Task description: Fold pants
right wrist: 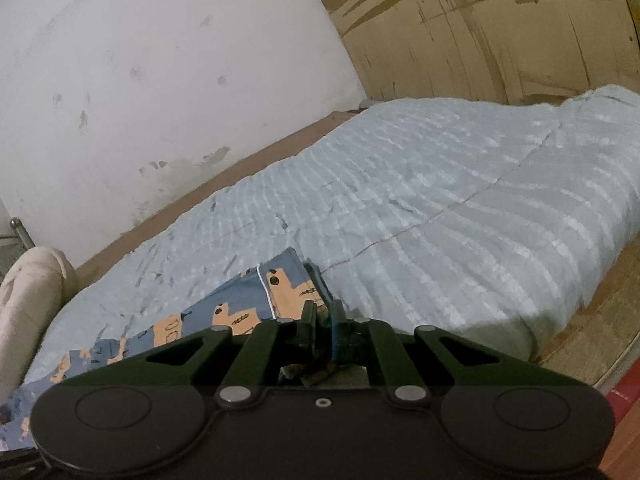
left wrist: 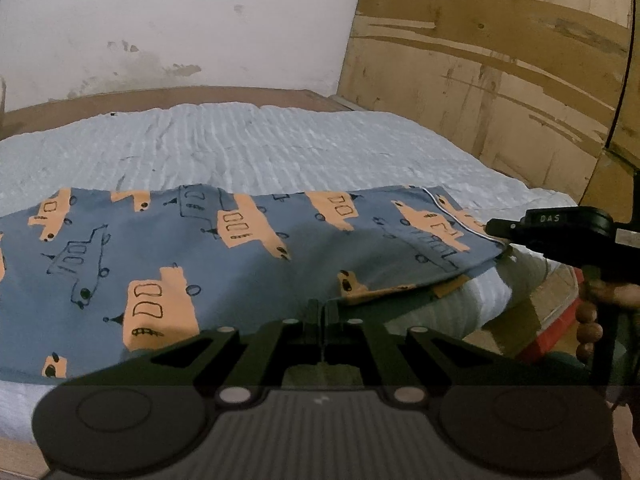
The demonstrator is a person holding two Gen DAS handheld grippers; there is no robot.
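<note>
Blue pants (left wrist: 224,264) with orange truck prints lie spread across the near part of a bed. My left gripper (left wrist: 322,312) is shut on the pants' near edge. My right gripper (right wrist: 323,312) is shut on the pants' end (right wrist: 280,292), by the white piping. The right gripper also shows in the left wrist view (left wrist: 504,236) at the pants' right corner. The cloth lies low, close to the bed.
The bed has a light blue ribbed cover (left wrist: 256,148) (right wrist: 440,208). A white stained wall (left wrist: 160,24) is behind and plywood panels (left wrist: 500,60) stand to the right. A pale pillow (right wrist: 28,300) lies at the left. A red item (left wrist: 556,332) lies below the bed edge.
</note>
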